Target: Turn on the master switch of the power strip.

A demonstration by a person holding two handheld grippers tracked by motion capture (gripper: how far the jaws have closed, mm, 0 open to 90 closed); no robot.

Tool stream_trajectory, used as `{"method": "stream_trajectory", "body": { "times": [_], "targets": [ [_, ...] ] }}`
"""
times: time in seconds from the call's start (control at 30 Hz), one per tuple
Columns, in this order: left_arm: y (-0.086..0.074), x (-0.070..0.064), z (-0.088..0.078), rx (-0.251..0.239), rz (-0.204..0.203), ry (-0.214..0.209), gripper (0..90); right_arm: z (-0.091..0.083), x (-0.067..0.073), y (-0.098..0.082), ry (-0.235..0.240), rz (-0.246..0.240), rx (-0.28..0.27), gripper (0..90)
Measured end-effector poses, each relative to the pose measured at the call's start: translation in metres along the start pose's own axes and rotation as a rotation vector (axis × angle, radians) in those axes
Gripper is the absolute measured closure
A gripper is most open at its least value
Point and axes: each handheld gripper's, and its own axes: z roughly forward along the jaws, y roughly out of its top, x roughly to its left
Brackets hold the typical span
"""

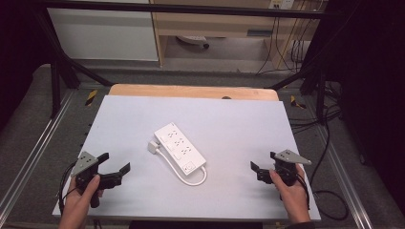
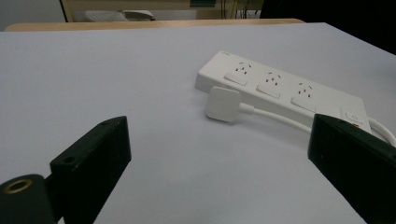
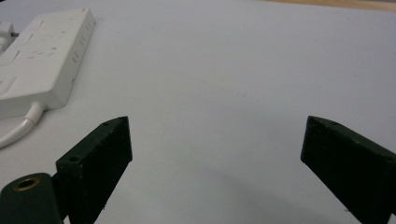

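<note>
Jaws of both the left gripper [image 1: 116, 168] and right gripper [image 1: 258, 170] stand released, holding nothing; the white power strip [image 1: 180, 148] lies mid-worktop [image 1: 124, 119], its plug [image 1: 153, 146] just beside it, unplugged; by my reading nothing is begun; grasping remains.

White plastic power strip [image 3: 39, 56] w/ three sockets: in right gripper view cut off at left edge, only its near end and part of the top show; socket holes there too faint to read. Its white square plug [image 3: 5, 31] is clipped to a sliver at the same edge. White cord [image 2: 380, 128] runs behind the right jaw in left gripper view, rest hidden. Red-marked switch [image 2: 353, 117] on the strip partly covered by that jaw; marking too small to read. High view: both forearms cut by bottom edge; desk's [image 1: 143, 114] near edge partly hidden by hands.
</note>
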Motion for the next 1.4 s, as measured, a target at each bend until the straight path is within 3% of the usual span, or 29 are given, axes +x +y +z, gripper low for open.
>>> {"method": "stream_trajectory", "body": {
  "times": [0.23,0.53,0.73,1.4],
  "targets": [
    [0.0,-0.002,0.0,0.003,0.01,-0.002,5.5,0.0,0.003,0.0,0.011,-0.018,0.001,7.1],
    [0.001,-0.003,-0.001,-0.012,0.009,-0.016,5.5,-0.005,0.013,0.01,0.033,-0.025,-0.095,6.2],
    [0.001,-0.003,-0.001,-0.013,0.011,-0.016,5.5,-0.008,0.018,0.016,0.009,-0.027,-0.138,5.4],
    [0.002,-0.006,-0.001,-0.022,0.025,-0.026,5.5,-0.006,0.033,0.027,0.076,-0.005,-0.148,4.3]
  ]
}}
